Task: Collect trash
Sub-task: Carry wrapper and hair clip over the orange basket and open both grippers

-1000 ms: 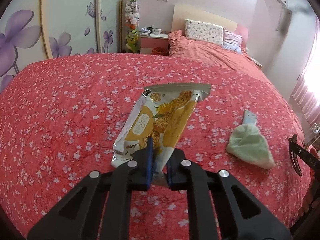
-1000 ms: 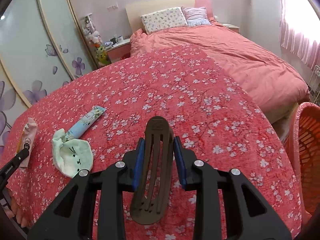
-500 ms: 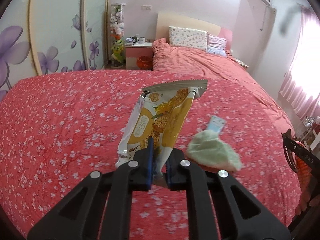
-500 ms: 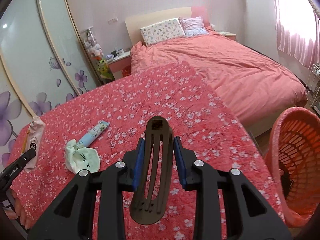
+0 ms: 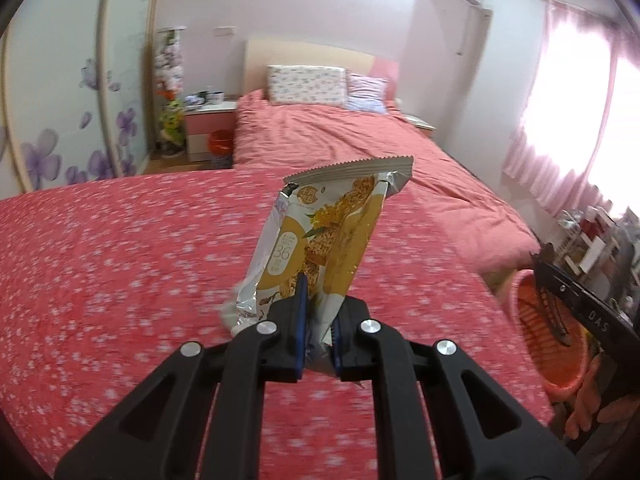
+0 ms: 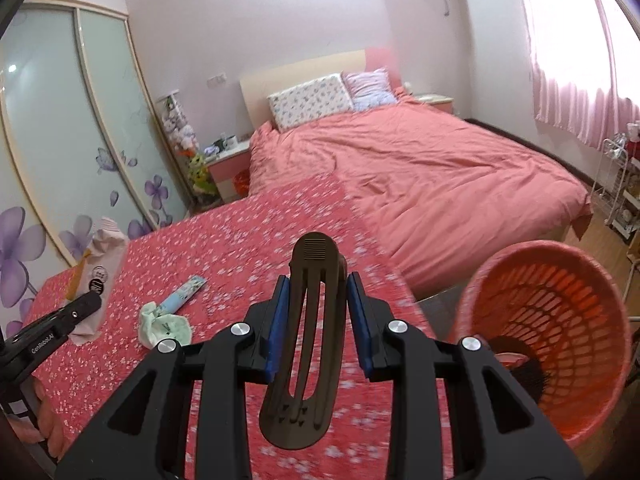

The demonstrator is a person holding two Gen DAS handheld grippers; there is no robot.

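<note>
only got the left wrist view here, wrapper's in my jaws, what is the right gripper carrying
observer: The right gripper is shut on a dark brown hair clip, with its jaws pressing on both sides.
operator: is the basket empty, i only see a sliver of it
observer: No. The orange basket has something dark and bristly at its bottom. I cannot tell what it is.
operator: anything left on the bed
observer: A pale green cloth lies on the flowered bedspread, with a small tube just beyond it.
</note>
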